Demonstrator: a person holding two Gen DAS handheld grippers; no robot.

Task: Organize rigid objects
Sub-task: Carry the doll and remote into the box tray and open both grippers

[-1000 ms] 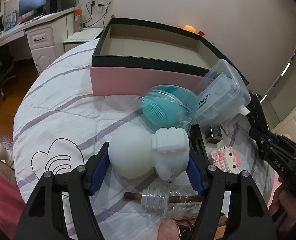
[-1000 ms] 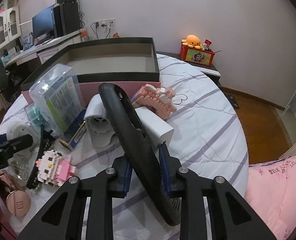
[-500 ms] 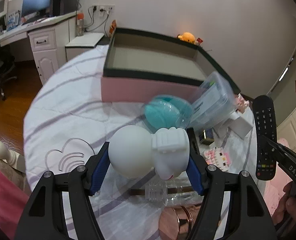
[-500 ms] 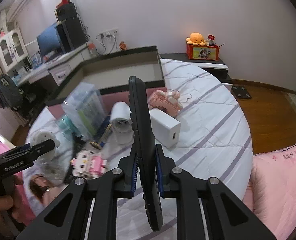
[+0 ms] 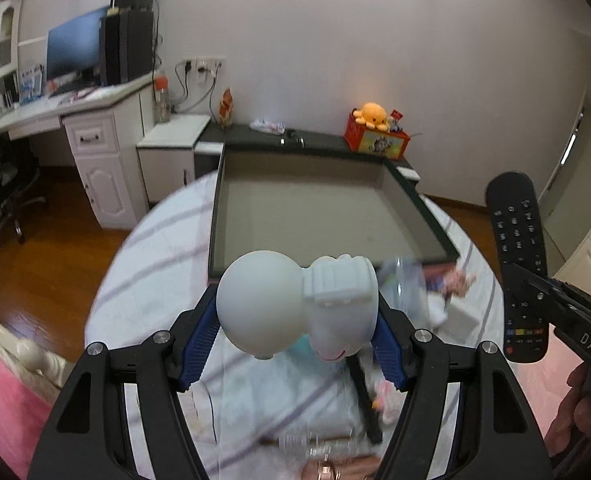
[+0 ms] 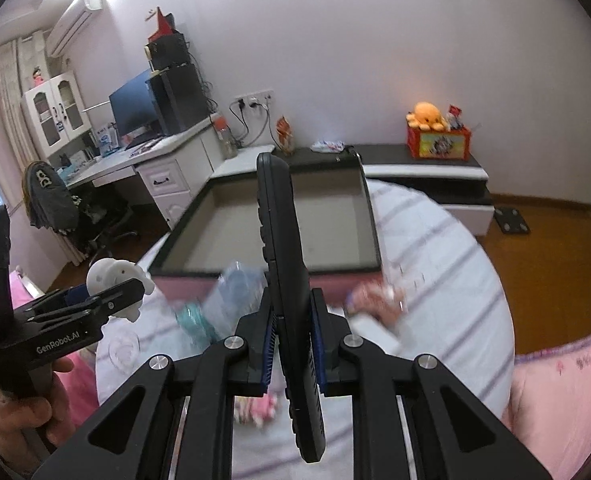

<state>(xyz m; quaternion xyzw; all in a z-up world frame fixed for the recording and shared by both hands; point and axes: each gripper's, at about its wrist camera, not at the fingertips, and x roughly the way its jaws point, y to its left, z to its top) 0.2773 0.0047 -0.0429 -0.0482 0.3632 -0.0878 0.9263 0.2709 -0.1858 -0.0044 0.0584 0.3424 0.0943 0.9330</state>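
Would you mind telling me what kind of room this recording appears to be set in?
Most likely a bedroom at home: a quilted bed serves as the work surface, a desk with a monitor stands along the wall, and a plush octopus sits on a low cabinet.

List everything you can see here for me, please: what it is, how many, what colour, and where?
white toy: one, white, clamped in the left gripper.
remote control: one, black, clamped edge-on in the right gripper.
storage box: one, dark rim over pink sides, nothing visible inside, on the bed.
bedspread: one, white with purple stripes.
small items: several, blurred, in front of the box.
octopus plush: one, orange, on a red box by the wall.
monitor: one, dark, on the white desk.
left gripper: black, blue pads.
right gripper: black, blue pads.
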